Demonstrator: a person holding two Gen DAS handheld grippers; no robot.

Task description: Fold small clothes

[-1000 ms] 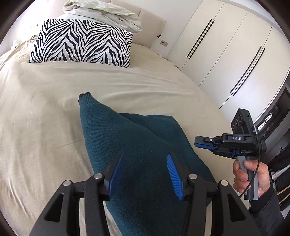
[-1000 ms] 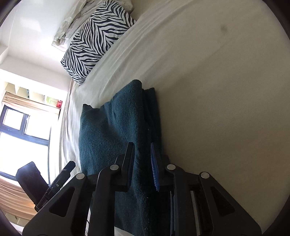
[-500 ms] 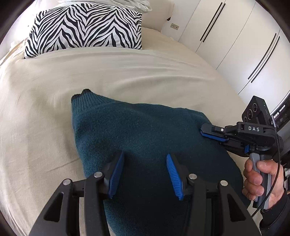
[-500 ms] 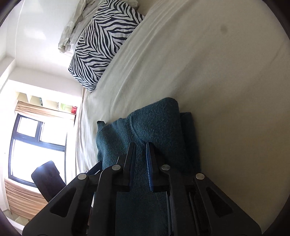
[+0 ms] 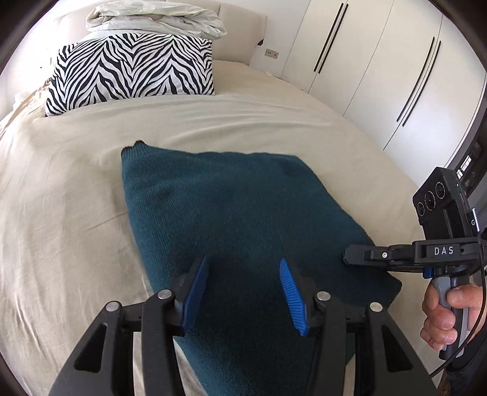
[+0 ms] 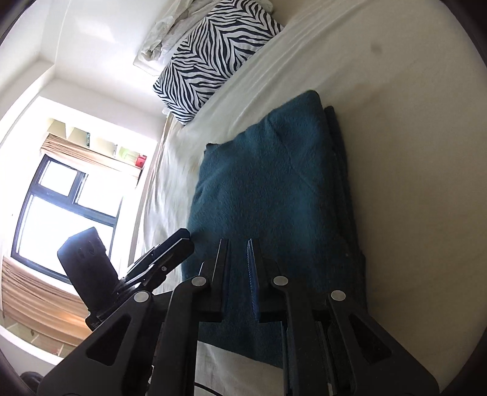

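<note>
A dark teal knitted garment (image 5: 237,219) lies folded flat on the beige bed sheet (image 5: 61,189); it also shows in the right wrist view (image 6: 274,189). My left gripper (image 5: 242,277) is open and empty, hovering over the garment's near part. My right gripper (image 6: 239,256) hovers over the garment's near edge with its jaws nearly together and a narrow gap between them; nothing is held. It shows in the left wrist view (image 5: 347,257) at the garment's right edge, held by a hand.
A zebra-print pillow (image 5: 131,70) lies at the head of the bed with a crumpled pale duvet (image 5: 152,19) behind it. White wardrobe doors (image 5: 380,61) stand to the right. A window (image 6: 61,207) is on the other side.
The right gripper laid the raised fold of the garment down flat and let it go. The garment now lies as a flat folded shape. The left gripper stayed open above it.
</note>
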